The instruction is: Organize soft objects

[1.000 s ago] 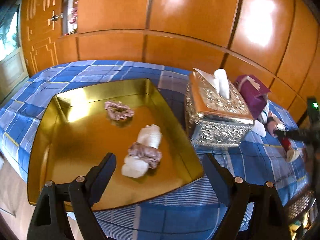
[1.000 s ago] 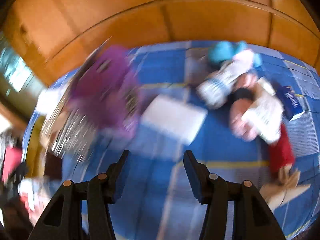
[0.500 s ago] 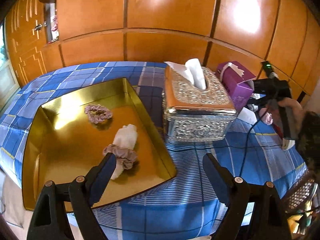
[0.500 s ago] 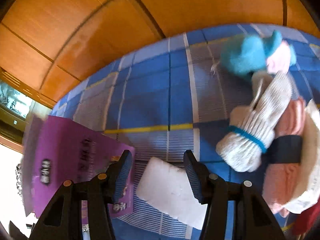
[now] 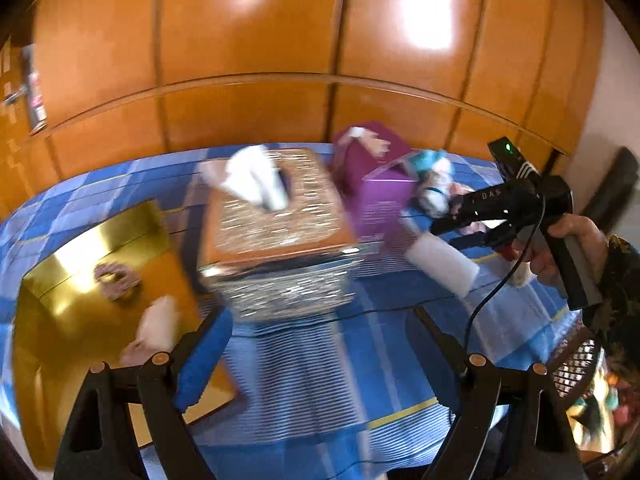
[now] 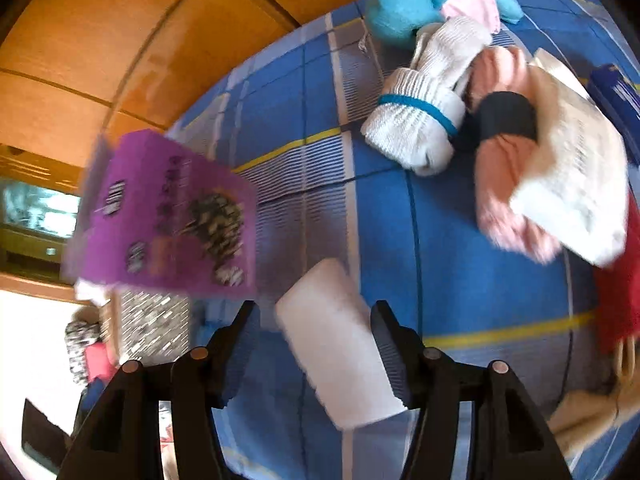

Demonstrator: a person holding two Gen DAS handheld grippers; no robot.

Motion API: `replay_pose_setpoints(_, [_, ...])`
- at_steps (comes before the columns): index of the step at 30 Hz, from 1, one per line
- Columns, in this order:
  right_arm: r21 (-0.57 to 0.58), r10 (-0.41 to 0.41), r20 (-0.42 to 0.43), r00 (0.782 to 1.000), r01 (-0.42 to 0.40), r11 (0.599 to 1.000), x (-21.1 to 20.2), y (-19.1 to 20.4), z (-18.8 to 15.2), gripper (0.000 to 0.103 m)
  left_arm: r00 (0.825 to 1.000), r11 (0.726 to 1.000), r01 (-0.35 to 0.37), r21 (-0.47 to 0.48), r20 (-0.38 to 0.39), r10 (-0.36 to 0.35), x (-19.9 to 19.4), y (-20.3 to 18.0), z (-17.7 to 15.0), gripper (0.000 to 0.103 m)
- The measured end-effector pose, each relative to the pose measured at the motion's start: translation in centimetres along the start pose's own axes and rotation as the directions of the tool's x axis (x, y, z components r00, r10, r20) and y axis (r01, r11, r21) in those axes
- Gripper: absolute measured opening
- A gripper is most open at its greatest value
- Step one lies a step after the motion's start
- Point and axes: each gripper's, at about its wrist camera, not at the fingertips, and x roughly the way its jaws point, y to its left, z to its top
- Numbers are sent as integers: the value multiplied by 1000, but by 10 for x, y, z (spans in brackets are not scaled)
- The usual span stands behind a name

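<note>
Blue checked bedcover (image 6: pixel 440 232) before orange wooden panels. White folded cloth (image 6: pixel 340 344) lying between spread right gripper (image 6: pixel 312 316) jaws, beside purple box (image 6: pixel 168 216). Lower squarely, pinch mid-cloth. Left gripper (image 5: pixel 320 332) spread, empty, near gold tray (image 5: pixel 80 320).

1. a lived-in room of a home, most likely a bedroom.
2. glossy orange-brown wooden wardrobe panels (image 5: pixel 248 60) fill the whole back wall.
3. a blue checked cloth (image 6: pixel 440 216) with yellow lines covers the surface, like a bedsheet.
4. household things lie on it: an ornate silver tissue box (image 5: pixel 276 236), a purple carton (image 6: pixel 168 216), rolled socks (image 6: pixel 420 120) and a gold tray (image 5: pixel 80 300).
</note>
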Motion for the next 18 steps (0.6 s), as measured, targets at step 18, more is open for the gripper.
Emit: replay_pose_setpoints(18, [82, -223, 393, 892, 208, 975, -155, -69, -50, 61, 946, 994, 113, 6, -307, -106, 134, -137, 37, 93])
